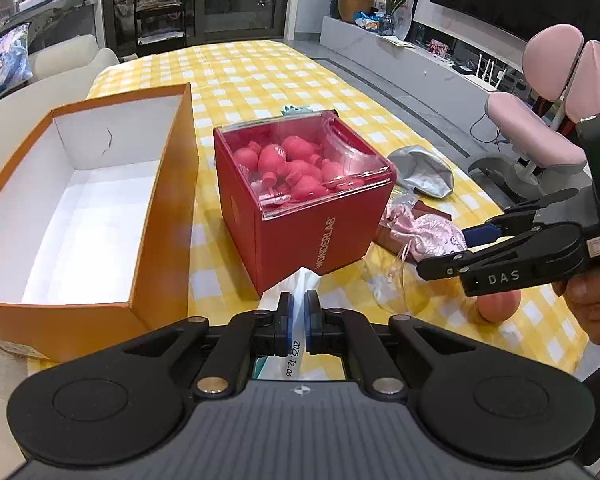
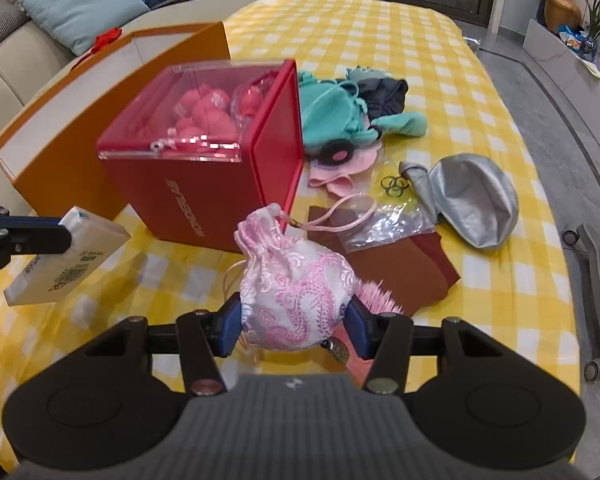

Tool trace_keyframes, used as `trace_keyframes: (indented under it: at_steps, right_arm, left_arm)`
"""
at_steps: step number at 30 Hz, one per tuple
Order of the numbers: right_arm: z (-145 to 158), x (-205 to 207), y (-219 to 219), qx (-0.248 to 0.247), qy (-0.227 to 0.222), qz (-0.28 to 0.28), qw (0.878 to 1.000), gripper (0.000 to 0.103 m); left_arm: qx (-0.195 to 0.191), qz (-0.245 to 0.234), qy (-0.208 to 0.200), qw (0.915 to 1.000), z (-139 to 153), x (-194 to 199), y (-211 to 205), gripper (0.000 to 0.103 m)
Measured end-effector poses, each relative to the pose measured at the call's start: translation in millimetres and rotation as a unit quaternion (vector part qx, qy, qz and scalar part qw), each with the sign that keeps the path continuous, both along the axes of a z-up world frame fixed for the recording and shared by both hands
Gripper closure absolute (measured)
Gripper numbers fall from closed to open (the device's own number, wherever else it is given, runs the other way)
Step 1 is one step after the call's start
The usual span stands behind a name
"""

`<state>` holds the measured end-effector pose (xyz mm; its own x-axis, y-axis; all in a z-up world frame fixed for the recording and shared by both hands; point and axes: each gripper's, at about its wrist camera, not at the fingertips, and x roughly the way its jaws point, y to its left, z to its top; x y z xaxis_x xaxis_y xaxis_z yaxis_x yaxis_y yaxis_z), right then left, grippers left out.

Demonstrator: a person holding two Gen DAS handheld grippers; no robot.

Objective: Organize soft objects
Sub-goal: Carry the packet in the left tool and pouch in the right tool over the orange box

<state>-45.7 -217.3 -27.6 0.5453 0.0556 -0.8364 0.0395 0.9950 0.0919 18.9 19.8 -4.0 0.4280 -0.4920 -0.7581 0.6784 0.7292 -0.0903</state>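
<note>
Holding pink toys [image 1: 296, 164], red box [image 1: 300, 236].

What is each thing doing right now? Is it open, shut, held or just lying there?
left gripper: shut on the tissue pack.
tissue pack: held off the table.
right gripper: fingers around the pink pouch, seemingly gripping.
pink pouch: drawstring pulled tight.
orange box: open, nothing inside.
red box: clear lid on, pink things inside.
silver balloon: flat, not blown up.
knitted clothes: lying in a heap.
</note>
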Motion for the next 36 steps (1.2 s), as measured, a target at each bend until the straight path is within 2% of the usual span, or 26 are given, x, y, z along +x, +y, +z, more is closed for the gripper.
trace_keyframes:
  at_steps: [3,6,18,26,36]
  right_arm:
    - [12,-6,-1,0.001,-0.009,-0.001,1.000,0.050]
    - [22,-8,-1,0.000,-0.011,-0.002,1.000,0.050]
    - [61,-18,15,0.013,-0.041,0.008,0.999,0.050]
    - [104,-9,45,0.017,-0.089,0.034,0.995,0.050]
    - [141,29,94,0.052,-0.121,0.077,0.988,0.050]
  left_arm:
    - [-0.006,0.003,-0.007,0.9999,9,-6,1,0.097]
    - [0.003,0.006,-0.030,0.9995,22,-14,-4,0.097]
    - [-0.031,0.027,-0.048,0.9980,60,-18,3,0.097]
    - [-0.035,0.045,-0.070,0.9960,86,-3,22,0.097]
    - [-0.032,0.075,-0.104,0.9912,120,29,50,0.097]
